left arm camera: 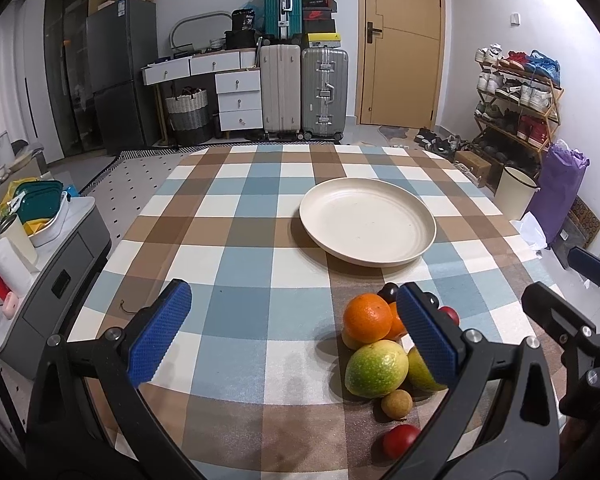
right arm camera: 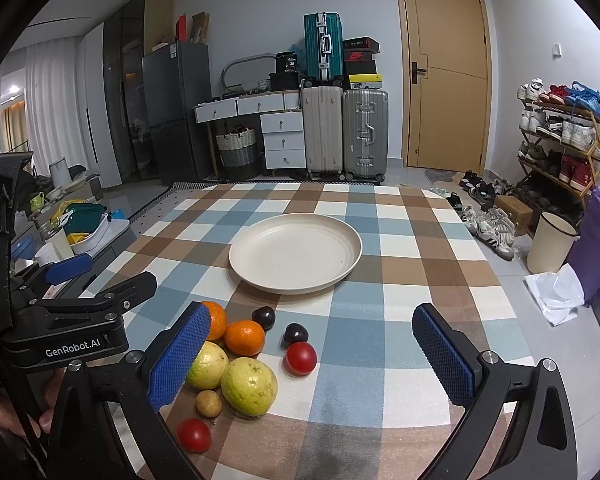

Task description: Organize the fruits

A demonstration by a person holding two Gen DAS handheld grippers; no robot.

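The left gripper (left arm camera: 296,336) hangs low over the near part of the table with its blue-padded fingers (left arm camera: 160,332) spread wide and nothing between them. The right gripper (right arm camera: 316,356) hovers just to its right, likewise spread wide and empty; its left finger overlaps the fruit pile in the right wrist view, but whether it touches the fruit cannot be told.

The table (left arm camera: 240,264), covered in a blue, brown and cream checked cloth, fills the middle of both views. On its far centre sits a cream plate (right arm camera: 340,256), round and bare.

The fruits lie clustered on the near side of the table, apart from the plate. Two green-yellow guavas (right arm camera: 249,386) lie side by side at the near end of the cluster; the left one (right arm camera: 208,366) is partly hidden behind the right gripper's finger. Just beyond them are two oranges (right arm camera: 245,337), touching, the farther one (right arm camera: 217,320) also half hidden. To the right of the guavas is a red tomato (right arm camera: 300,358), and a second tomato (right arm camera: 194,435) lies nearest the table's near edge. Two dark plums (right arm camera: 264,317) sit on the far side of the cluster, one (right arm camera: 296,335) against the red tomato. A small brown longan (right arm camera: 209,403) rests against the near guavas.
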